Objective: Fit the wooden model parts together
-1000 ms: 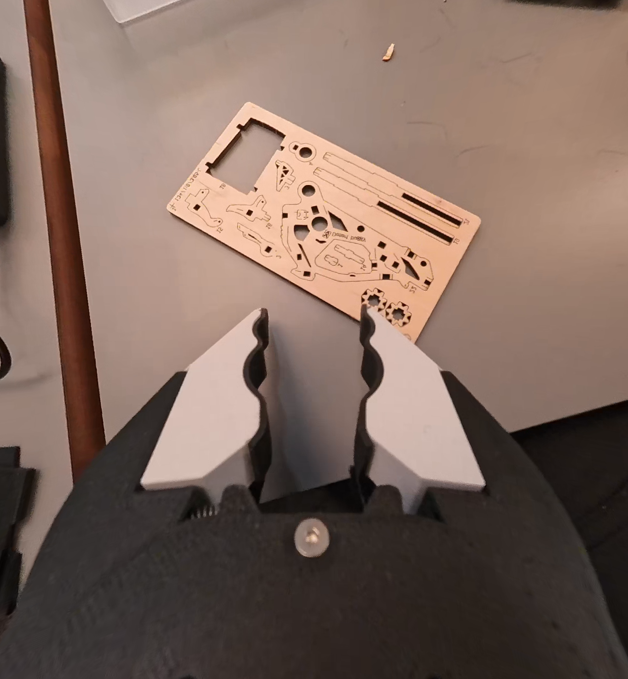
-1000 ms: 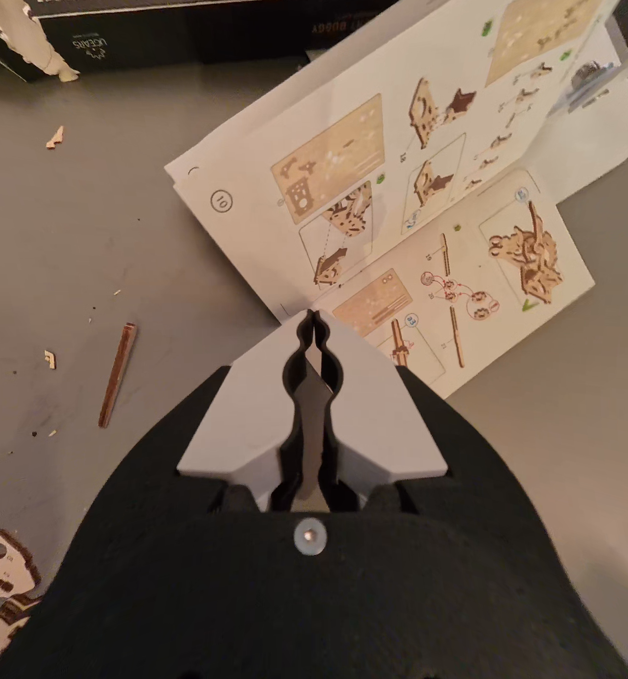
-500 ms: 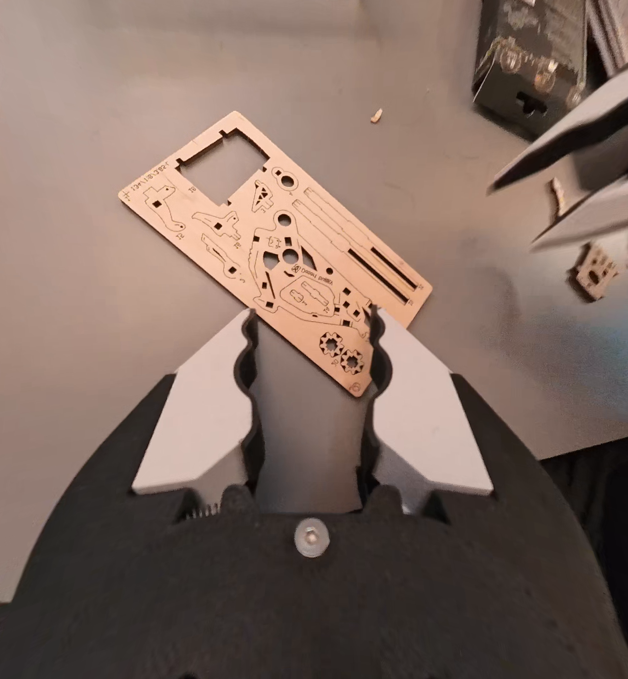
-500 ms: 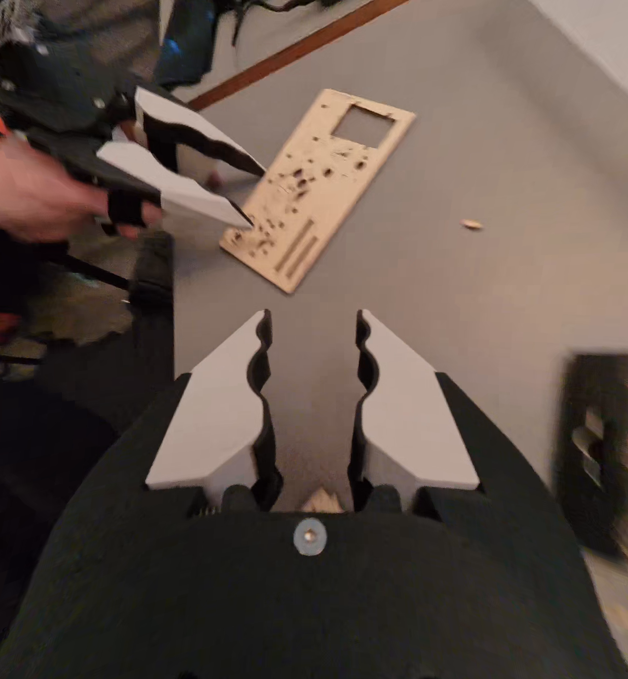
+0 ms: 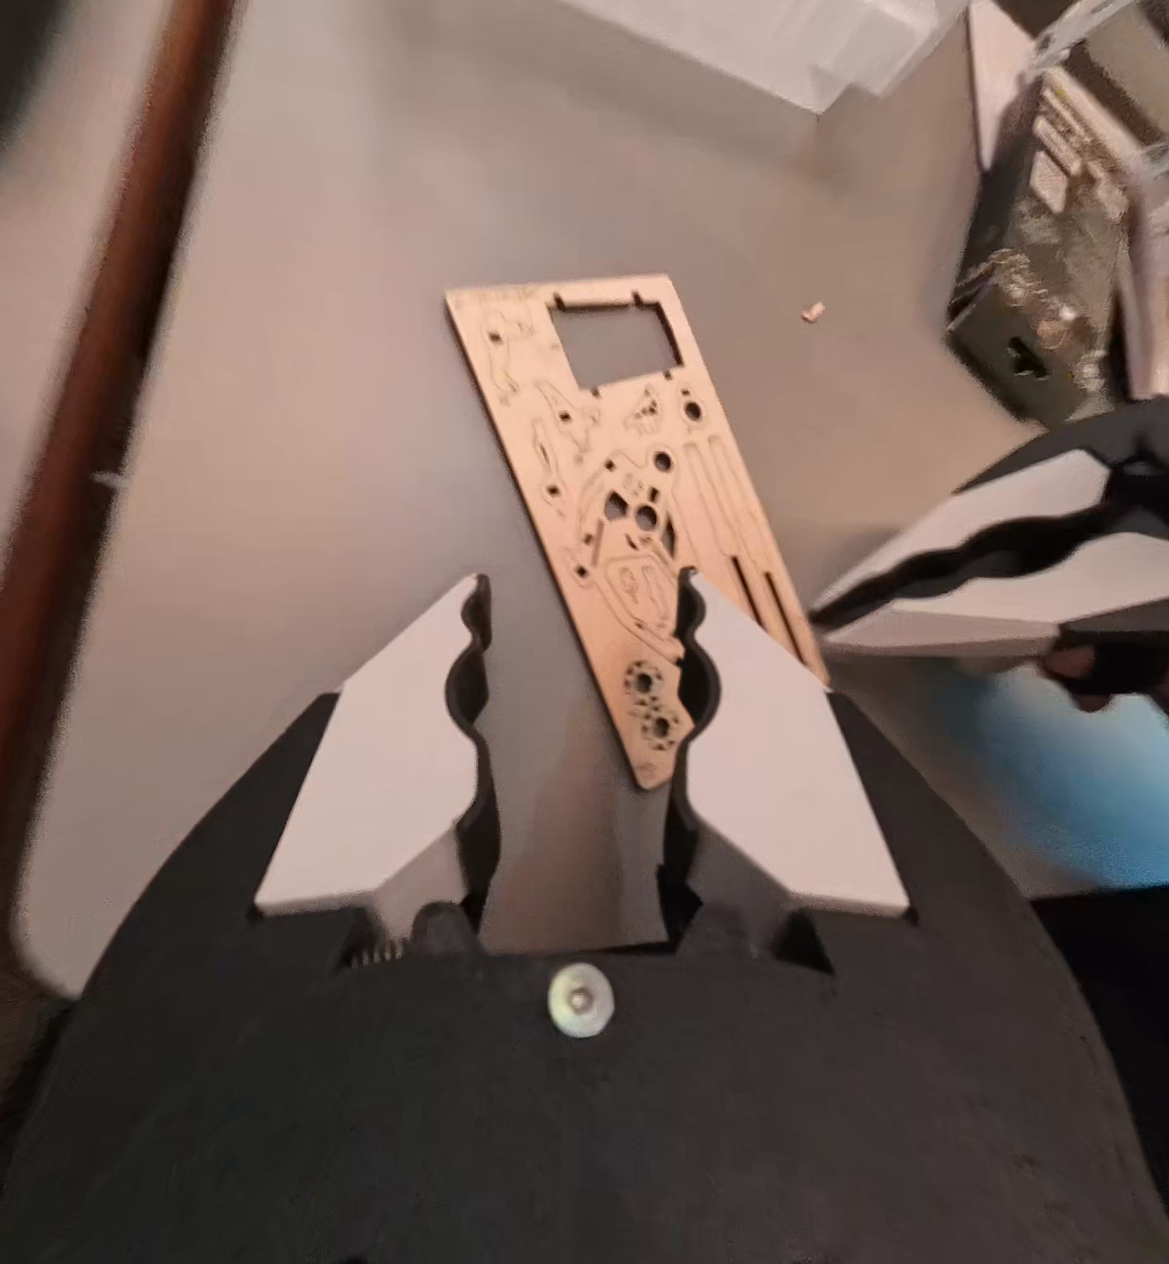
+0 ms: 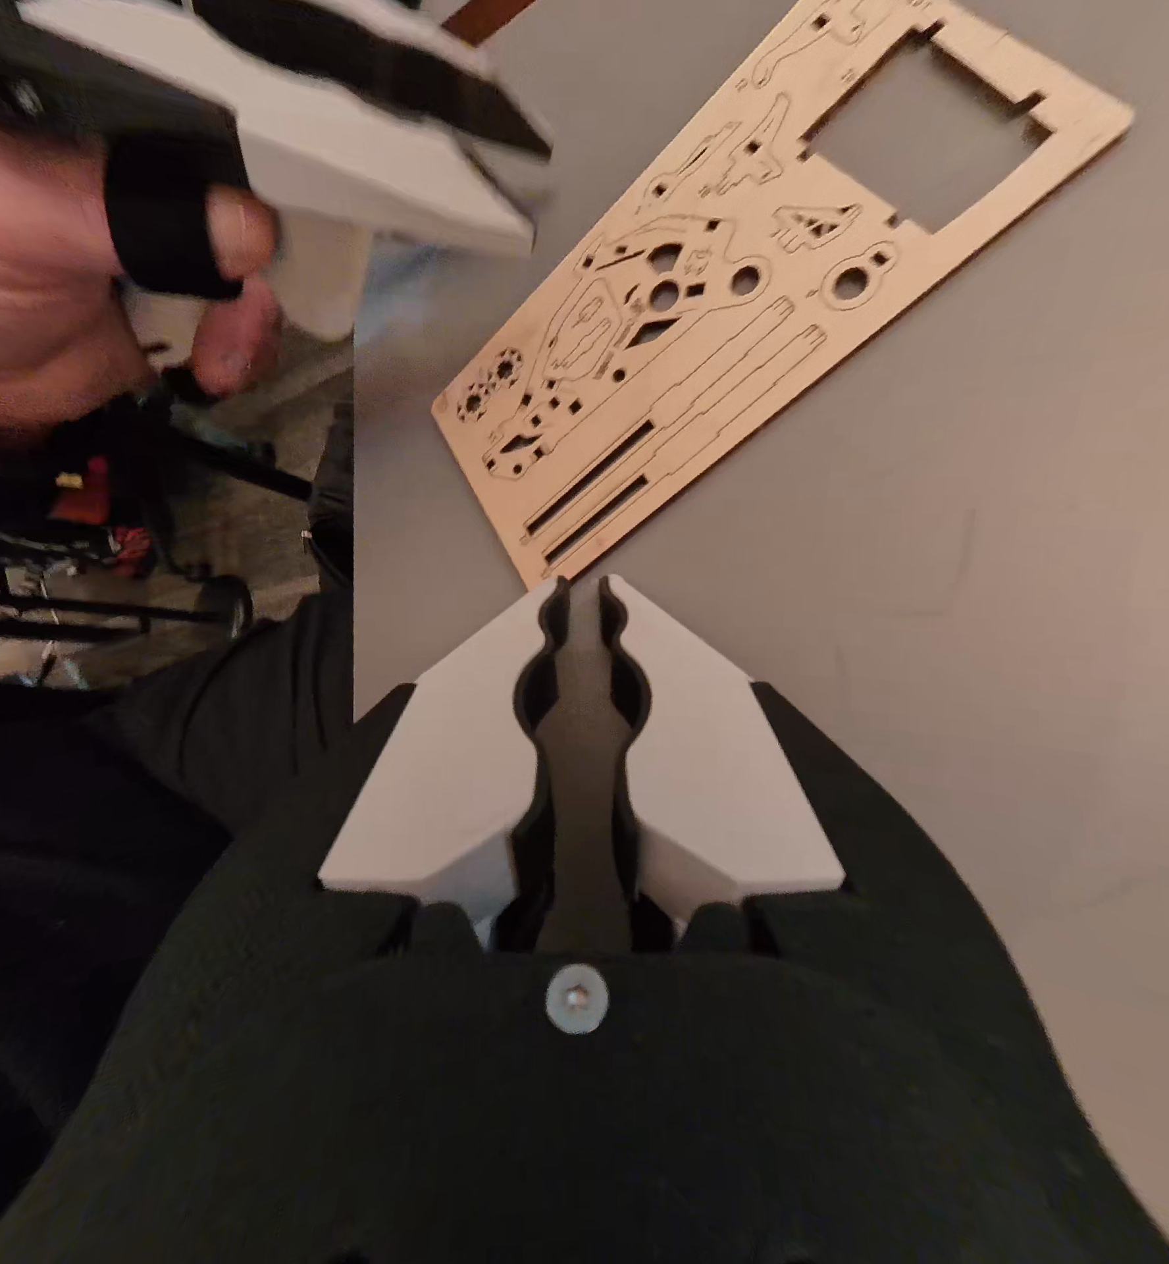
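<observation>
The wooden sheet (image 5: 626, 520) lies flat; left gripper (image 5: 585, 589) gapes empty over its near corner, right gripper (image 6: 583, 580) nearly clenched, empty, beside its edge: pinching may snap thin parts.

Parts sheet (image 5: 626, 479): flat on the table (image 5: 335, 342), ahead of my left claw (image 5: 585, 588), its near corner between my fingers.
My right claw (image 6: 582, 581): its tips just short of the sheet's corner.
Box (image 5: 1047, 328): far right, behind the sheet.
</observation>
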Available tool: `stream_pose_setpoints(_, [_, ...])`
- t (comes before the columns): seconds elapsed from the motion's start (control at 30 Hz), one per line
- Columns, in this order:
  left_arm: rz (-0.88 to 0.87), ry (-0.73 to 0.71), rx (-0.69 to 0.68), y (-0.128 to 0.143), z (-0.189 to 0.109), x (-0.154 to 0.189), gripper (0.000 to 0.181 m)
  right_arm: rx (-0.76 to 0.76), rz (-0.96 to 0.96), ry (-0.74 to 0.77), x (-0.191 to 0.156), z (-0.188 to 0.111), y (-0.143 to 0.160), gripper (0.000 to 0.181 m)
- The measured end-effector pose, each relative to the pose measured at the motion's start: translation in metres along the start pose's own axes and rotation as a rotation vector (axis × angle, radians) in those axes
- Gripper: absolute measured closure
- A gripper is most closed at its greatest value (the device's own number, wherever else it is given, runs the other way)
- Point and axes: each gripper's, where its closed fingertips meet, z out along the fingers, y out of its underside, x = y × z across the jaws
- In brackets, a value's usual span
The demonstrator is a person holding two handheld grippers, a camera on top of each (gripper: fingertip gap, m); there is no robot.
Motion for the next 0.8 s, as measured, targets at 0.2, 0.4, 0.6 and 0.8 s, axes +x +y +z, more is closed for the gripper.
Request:
stream_pose_setpoints(0.2, [-0.12,0.143,0.005,-0.007,0.012,0.027,0.123,-0.013,0.046,-0.082,-0.011,0.008,-0.003,0.174])
stream_pose_setpoints(0.4, [-0.277,0.315,0.042,-0.017,0.009,0.033,0.148,-0.008,0.045,-0.101,-0.018,0.007,0.007,0.18])
stream_pose_setpoints(0.6, [-0.246,0.504,0.121,-0.039,-0.012,0.063,0.177,0.033,0.072,-0.081,-0.014,0.0,0.008,0.177])
stream_pose_setpoints(0.8, [-0.259,0.865,0.095,-0.039,-0.027,0.141,0.167,0.044,0.082,-0.103,-0.02,0.0,0.009,0.179])
